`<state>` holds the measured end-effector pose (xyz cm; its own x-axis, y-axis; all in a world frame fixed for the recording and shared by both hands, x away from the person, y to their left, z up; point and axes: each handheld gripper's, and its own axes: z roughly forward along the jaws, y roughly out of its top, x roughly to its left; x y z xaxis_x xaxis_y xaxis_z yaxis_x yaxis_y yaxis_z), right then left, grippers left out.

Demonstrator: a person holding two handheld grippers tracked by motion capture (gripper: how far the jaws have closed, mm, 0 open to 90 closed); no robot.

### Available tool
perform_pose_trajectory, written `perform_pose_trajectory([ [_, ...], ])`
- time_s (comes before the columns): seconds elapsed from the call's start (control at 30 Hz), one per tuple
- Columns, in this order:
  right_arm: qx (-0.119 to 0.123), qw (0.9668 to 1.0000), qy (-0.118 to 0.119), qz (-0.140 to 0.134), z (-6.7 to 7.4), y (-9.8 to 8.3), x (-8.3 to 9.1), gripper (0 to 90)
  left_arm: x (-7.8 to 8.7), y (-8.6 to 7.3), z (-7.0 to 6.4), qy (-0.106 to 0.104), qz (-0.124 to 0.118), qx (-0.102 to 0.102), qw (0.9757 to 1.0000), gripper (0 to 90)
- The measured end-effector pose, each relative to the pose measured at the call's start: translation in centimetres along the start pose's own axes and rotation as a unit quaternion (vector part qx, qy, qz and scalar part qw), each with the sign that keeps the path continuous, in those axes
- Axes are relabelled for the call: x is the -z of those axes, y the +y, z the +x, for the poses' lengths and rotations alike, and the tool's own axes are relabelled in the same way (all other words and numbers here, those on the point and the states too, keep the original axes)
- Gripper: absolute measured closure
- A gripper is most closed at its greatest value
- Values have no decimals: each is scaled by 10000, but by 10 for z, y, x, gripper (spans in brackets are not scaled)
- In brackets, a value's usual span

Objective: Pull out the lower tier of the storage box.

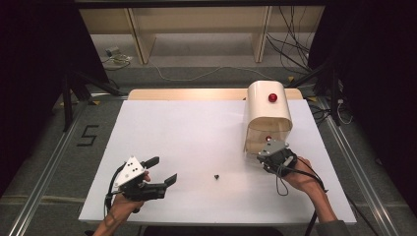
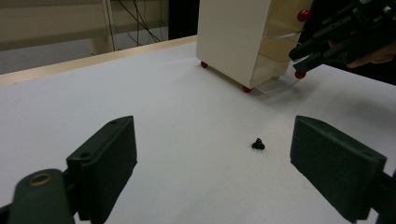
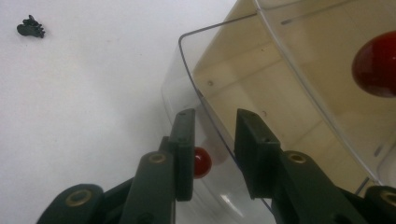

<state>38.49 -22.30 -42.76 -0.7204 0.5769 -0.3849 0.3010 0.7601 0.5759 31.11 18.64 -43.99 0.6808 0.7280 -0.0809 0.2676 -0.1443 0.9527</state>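
A cream box (image 1: 268, 115) with a clear curved lid stands at the table's right rear, a red knob (image 1: 272, 97) on its top. My right gripper (image 1: 268, 146) is at the lid's lower edge. In the right gripper view its jaws (image 3: 215, 116) straddle the clear lid edge (image 3: 187, 70). A small red knob (image 3: 201, 162) sits against the left pad, with a gap to the right pad. My left gripper (image 1: 164, 169) hovers wide open near the front left, nothing between its fingers (image 2: 212, 140). The box (image 2: 229, 37) is ahead of it.
A tiny black object (image 1: 216, 176) lies on the white table (image 1: 187, 128) between the two hands, also seen as a small black object (image 2: 258, 145) ahead of the left jaws. Shelving and cables lie on the floor beyond the far edge.
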Motion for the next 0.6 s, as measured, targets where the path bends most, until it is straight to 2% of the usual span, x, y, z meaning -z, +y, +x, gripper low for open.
perform_pose_trajectory([
  [0.6,94,10000,15,9,2,-1,2,699,0,0,0,6,6,-9,10000,143],
])
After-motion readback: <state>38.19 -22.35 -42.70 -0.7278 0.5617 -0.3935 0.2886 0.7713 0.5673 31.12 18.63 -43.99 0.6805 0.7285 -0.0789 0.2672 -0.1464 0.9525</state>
